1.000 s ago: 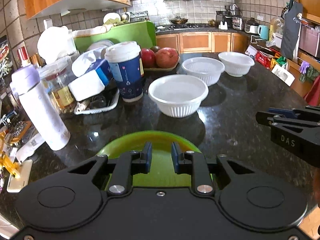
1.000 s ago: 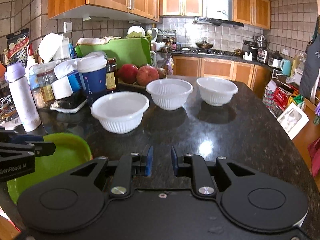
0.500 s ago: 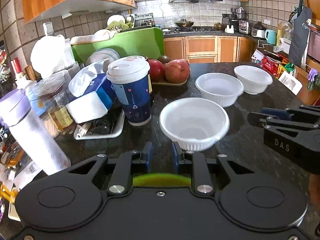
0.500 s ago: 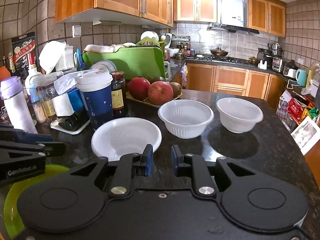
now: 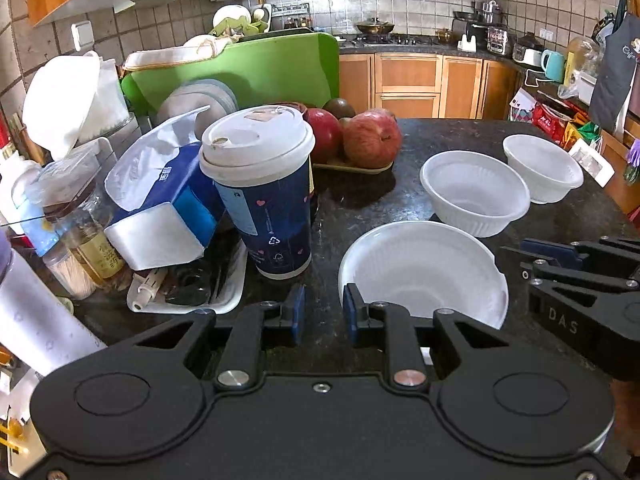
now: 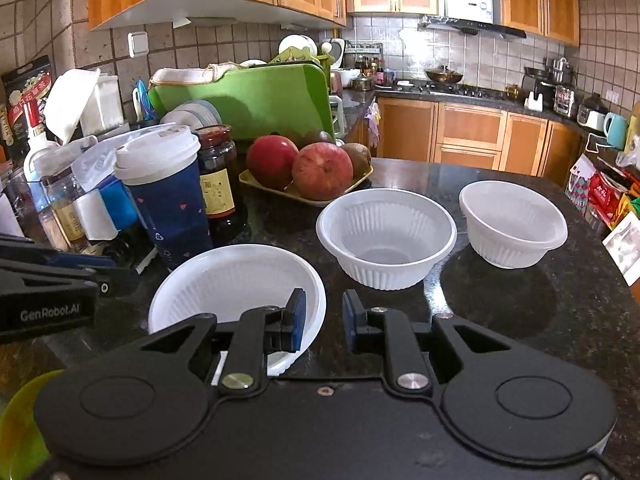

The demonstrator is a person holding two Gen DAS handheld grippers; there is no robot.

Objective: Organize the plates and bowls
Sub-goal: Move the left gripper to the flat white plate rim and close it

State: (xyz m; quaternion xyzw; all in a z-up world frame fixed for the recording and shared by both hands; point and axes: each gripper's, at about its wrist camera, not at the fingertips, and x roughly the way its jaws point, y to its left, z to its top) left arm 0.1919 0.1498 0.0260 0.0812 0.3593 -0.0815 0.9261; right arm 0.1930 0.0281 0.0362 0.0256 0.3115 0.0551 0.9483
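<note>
Both claws, left (image 5: 322, 309) & right (image 6: 322, 316), narrow, empty, closing in on nearest white bowl (image 6: 236, 288); next: widen, grip rim.

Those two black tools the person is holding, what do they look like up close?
Each tool is matte black plastic: a broad body with two round discs, silver screw heads, and two angular fingers tipped with blue pads. The left tool carries white lettering "GenRobot.AI" on its side, seen from the right wrist camera. The right tool shows "DAS" on its side, seen from the left wrist camera. No cables or sleeves are visible.
</note>
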